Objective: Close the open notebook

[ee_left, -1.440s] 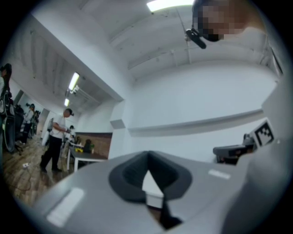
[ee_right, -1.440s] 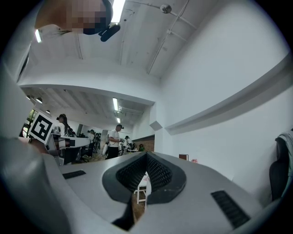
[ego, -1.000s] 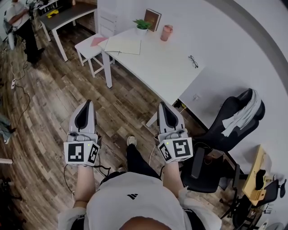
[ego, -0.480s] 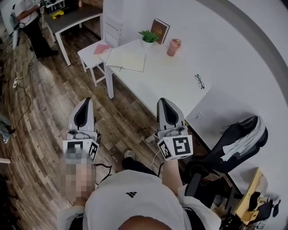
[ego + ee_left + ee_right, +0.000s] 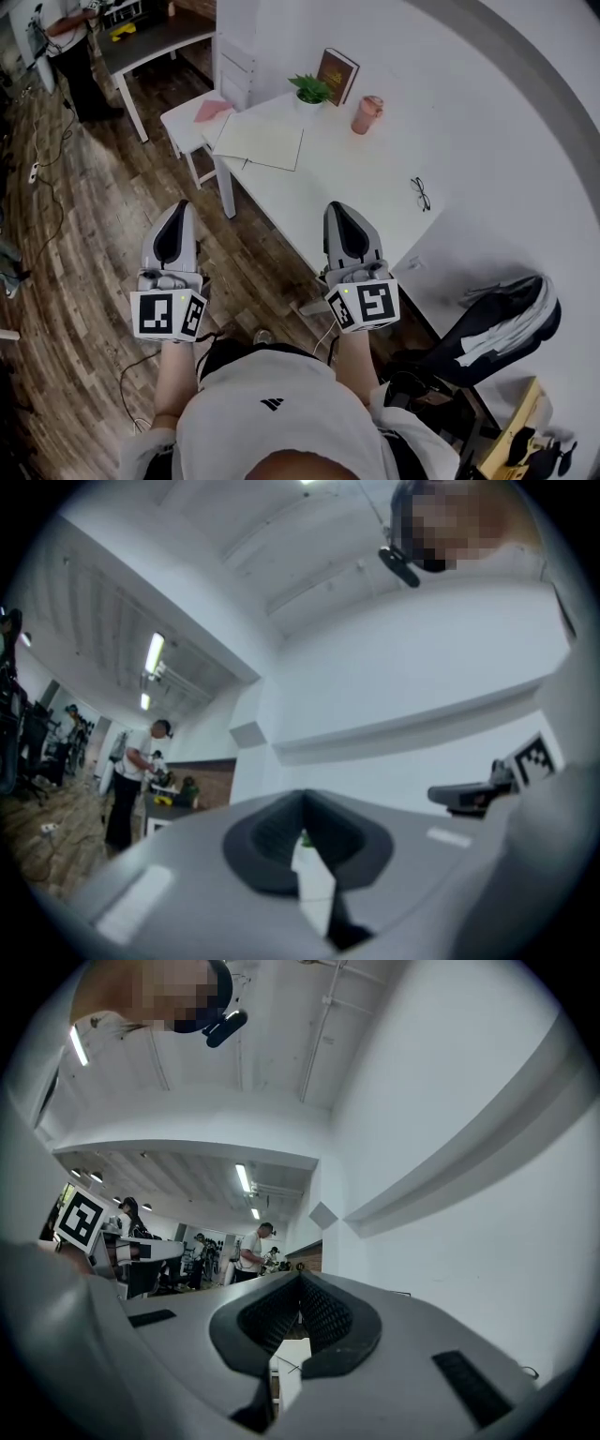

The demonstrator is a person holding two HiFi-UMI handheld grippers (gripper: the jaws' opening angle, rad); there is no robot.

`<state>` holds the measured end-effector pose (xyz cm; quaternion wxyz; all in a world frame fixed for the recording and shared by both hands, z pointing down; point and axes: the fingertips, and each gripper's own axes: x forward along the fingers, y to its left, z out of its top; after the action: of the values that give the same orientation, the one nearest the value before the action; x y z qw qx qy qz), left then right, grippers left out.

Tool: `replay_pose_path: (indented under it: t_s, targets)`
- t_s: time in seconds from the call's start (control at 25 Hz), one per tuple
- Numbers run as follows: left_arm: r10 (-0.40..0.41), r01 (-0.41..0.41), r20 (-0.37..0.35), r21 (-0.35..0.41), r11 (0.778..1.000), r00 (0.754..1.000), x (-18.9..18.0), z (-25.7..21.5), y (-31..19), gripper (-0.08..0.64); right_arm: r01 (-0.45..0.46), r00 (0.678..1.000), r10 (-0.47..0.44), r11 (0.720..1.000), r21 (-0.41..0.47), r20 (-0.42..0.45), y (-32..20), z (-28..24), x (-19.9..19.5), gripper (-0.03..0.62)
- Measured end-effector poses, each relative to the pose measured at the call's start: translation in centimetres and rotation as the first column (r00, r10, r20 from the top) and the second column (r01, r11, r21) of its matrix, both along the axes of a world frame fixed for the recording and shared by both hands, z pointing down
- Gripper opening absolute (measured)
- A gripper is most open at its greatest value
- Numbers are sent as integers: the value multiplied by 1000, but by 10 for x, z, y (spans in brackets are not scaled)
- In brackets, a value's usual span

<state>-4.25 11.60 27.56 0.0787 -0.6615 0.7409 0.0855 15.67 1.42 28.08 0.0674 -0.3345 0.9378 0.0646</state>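
The open notebook [image 5: 260, 141] lies flat with pale pages near the far left corner of the white table [image 5: 347, 178]. Both grippers are held in the air well short of it, pointing towards the table. My left gripper [image 5: 179, 206] is over the wooden floor, jaws together and empty. My right gripper [image 5: 338, 208] is over the table's near edge, jaws together as well, with nothing in them. In the left gripper view the left gripper's [image 5: 303, 799] tips meet. In the right gripper view the right gripper's [image 5: 300, 1277] tips meet too.
On the table stand a small green plant [image 5: 311, 90], a brown book [image 5: 337, 75] and a pink cup [image 5: 367, 114]; glasses [image 5: 421, 194] lie nearer. A white chair [image 5: 192, 117] stands by the table's left end. A black office chair [image 5: 497, 328] is at right. A person [image 5: 70, 47] stands far left.
The table and notebook have come nearer and sit lower in the head view. The black office chair has slid to the lower right. Both grippers stay shut, side by side.
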Motion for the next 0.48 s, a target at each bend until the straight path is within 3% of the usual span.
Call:
replay_pose_path:
  t_s: [0.48]
  targets:
    - [-5, 4, -3, -29, 1000, 1000, -18, 11, -51, 9, -10, 1000, 10, 1000, -27, 5, -52, 11, -13, -3]
